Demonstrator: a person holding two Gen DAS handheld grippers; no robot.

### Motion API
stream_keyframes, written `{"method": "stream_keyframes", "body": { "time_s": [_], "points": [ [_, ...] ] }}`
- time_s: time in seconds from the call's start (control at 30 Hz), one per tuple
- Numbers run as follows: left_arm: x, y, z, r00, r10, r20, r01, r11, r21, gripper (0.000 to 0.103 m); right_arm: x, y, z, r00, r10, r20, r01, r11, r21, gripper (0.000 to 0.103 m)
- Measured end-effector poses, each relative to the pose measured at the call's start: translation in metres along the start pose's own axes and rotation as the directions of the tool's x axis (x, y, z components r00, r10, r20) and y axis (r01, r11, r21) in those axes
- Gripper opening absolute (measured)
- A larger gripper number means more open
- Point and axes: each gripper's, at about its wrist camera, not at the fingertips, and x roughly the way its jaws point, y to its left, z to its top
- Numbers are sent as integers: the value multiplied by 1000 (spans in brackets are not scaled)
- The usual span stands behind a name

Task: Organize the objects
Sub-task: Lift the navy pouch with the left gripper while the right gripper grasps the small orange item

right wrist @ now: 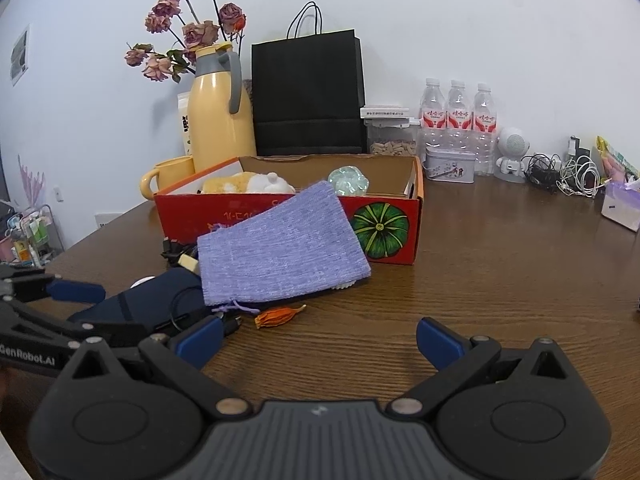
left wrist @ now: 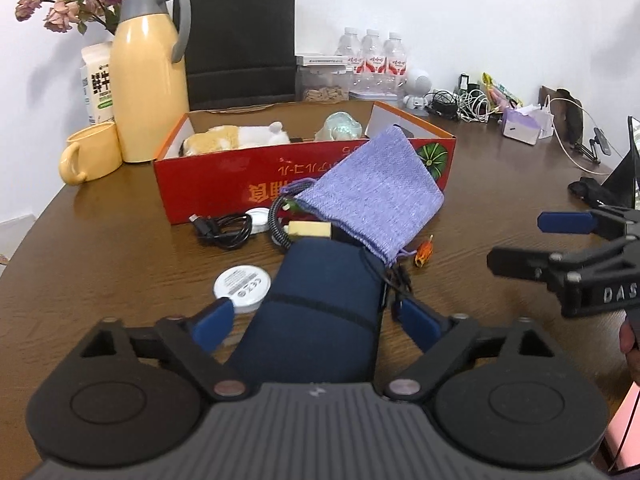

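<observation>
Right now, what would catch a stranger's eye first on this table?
Probably the bright red cardboard box with a green pumpkin picture, mid-table, with a lilac woven drawstring pouch leaning on its front. Behind stand a tall yellow thermos jug and a black paper bag. A dark blue fabric case lies between the left hand-held gripper's open fingers.

A: What carries it all?

B: A dark wood-grain counter. Straight ahead of the left claw lies a navy pouch, its near end between the claw's open fingers; a white round tin sits just left of it.

A: And further out?

B: A red cardboard box beyond the pouch, with a black cable at its foot. A dried orange flower lies just ahead of the right claw. A yellow mug and thermos jug stand far left.
</observation>
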Motion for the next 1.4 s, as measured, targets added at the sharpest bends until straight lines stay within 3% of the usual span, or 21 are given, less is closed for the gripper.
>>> {"method": "stream_keyframes", "body": {
  "time_s": [0.2,0.23,0.27,0.47,0.8,1.2,1.4],
  "points": [
    [28,-1,0,997,1,-73,-2,1000,-16,98,-1,1,-1,1000,0,-3,0,1000,-2,103],
    [30,1,-1,997,-13,-78,11,1000,-27,93,-1,1,-1,1000,-1,-2,1,1000,-1,103],
    [29,1,-2,998,-3,-66,1,1000,-26,80,-2,0,-2,1000,-2,-2,2,1000,0,103],
    [14,2,-4,1000,-20,-23,19,999,-38,64,-2,-1,-3,1000,-7,-4,7,1000,6,103],
    [-20,2,3,998,5,63,-2,999,-36,62,-2,0,-2,1000,-5,-6,5,1000,3,103],
    [-38,23,12,990,78,118,-64,991,-121,62,4,4,-2,1000,-8,-27,8,1000,-20,103],
    [-35,31,10,991,87,106,-70,986,-154,62,19,11,2,998,4,-65,-8,998,-63,86]
  ]
}}
